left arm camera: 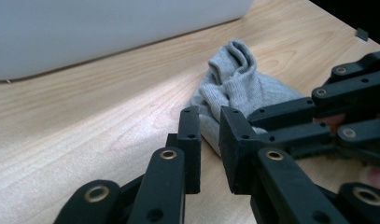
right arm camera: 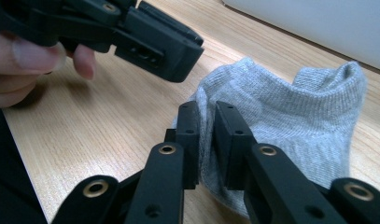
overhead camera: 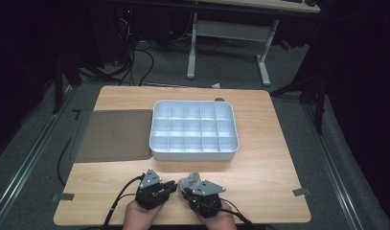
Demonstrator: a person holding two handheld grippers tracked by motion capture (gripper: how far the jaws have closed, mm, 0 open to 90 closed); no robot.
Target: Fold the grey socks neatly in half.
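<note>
A small grey sock (overhead camera: 191,181) lies crumpled on the wooden table (overhead camera: 264,182) near its front edge, between my two grippers. My left gripper (overhead camera: 172,187) reaches in from the sock's left. In the left gripper view its jaws (left arm camera: 210,128) stand a little apart, with the sock's (left arm camera: 239,84) lower edge in the gap. My right gripper (overhead camera: 187,193) sits at the sock's near right side. In the right gripper view a fold of the sock (right arm camera: 290,112) lies in the narrow gap of its jaws (right arm camera: 207,123), and the pads look slightly off the fabric.
A white tray (overhead camera: 195,154) divided into several empty compartments stands at the table's middle. A dark flat mat (overhead camera: 113,136) lies to its left. A person's hands hold both grippers at the front edge. Beyond the table are a desk frame and cables on the floor.
</note>
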